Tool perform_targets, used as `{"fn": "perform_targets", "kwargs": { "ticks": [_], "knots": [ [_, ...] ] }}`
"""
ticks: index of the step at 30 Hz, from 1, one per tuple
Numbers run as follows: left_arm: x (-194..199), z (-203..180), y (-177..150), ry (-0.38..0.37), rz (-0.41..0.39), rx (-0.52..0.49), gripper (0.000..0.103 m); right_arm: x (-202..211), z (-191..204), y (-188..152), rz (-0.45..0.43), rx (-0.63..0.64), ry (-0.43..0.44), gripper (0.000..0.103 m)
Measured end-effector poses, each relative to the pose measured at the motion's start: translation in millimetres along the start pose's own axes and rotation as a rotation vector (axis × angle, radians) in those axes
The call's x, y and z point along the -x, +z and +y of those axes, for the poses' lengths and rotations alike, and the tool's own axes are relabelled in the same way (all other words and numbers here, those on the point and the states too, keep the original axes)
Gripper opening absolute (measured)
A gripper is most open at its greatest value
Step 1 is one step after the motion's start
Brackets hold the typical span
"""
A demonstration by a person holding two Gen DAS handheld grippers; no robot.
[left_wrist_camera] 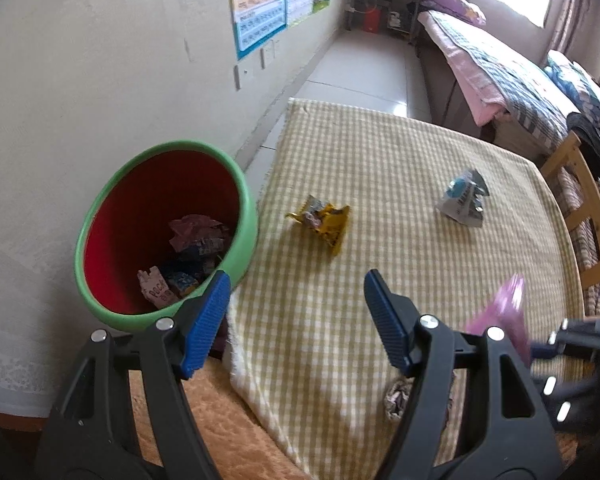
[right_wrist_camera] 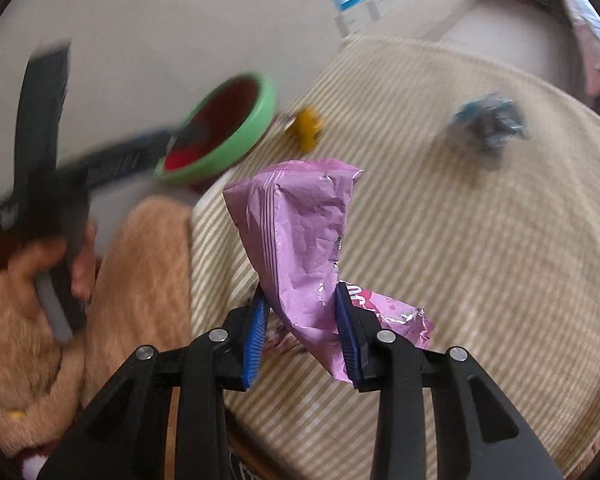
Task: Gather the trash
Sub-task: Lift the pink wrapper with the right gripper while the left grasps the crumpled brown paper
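The checked tablecloth [left_wrist_camera: 380,240] is the work surface; the green bin [left_wrist_camera: 244,216], red inside and already holding wrappers, stands just off its left edge. My left gripper [left_wrist_camera: 296,320] hangs over the near cloth with its jaws wide and nothing between them. My right gripper [right_wrist_camera: 302,336] is clamped on the pink wrapper [right_wrist_camera: 300,232] near its lower end, with the upper part standing free above the pads. I judge the wrapper light, thin and crinkly, with foil lining that may slip, so the creased middle is the sound hold. The grey-blue wrapper [left_wrist_camera: 462,200] and yellow wrapper [left_wrist_camera: 326,218] lie apart on the cloth, both crumpled; their raised folds offer the best purchase.
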State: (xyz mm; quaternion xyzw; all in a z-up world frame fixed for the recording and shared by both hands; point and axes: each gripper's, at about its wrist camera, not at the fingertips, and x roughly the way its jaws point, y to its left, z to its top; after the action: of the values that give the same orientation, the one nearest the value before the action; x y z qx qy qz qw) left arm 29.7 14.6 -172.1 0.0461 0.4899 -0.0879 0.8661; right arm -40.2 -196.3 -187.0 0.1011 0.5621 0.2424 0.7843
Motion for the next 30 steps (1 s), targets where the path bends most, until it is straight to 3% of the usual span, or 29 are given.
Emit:
{"fn": "perform_targets", "kwargs": {
  "ticks": [4, 6, 11, 24, 30],
  "knots": [
    [-6.8, -19.1, -12.0, -0.103, 0.059, -0.055, 0.067, 11.6, -21.0, 2.4, -0.051, -0.09, -0.038, 0.032],
    [-9.5, -31.0, -22.4, -0.135, 0.086, -0.1, 0.075, 13.9, -29.3, 2.8, -0.058, -0.123, -0.052, 0.032],
    [-19.8, -60.1, -54.5, -0.249, 0.19, -0.192, 0.075, 18.6, -37.6, -1.5, -0.057, -0.16, -0.069, 0.033],
    [-58.1, -91.9, -84.9, -0.286, 0.345, -0.285, 0.078, 0.1, -44.1, 3.7, -0.024, -0.161, -0.065, 0.034],
    [-65.7, -96.6, -90.3, -0.274, 0.363, -0.29, 0.074, -4.2, -44.2, 7.0, -0.024, -0.152, -0.065, 0.034]
  ]
}}
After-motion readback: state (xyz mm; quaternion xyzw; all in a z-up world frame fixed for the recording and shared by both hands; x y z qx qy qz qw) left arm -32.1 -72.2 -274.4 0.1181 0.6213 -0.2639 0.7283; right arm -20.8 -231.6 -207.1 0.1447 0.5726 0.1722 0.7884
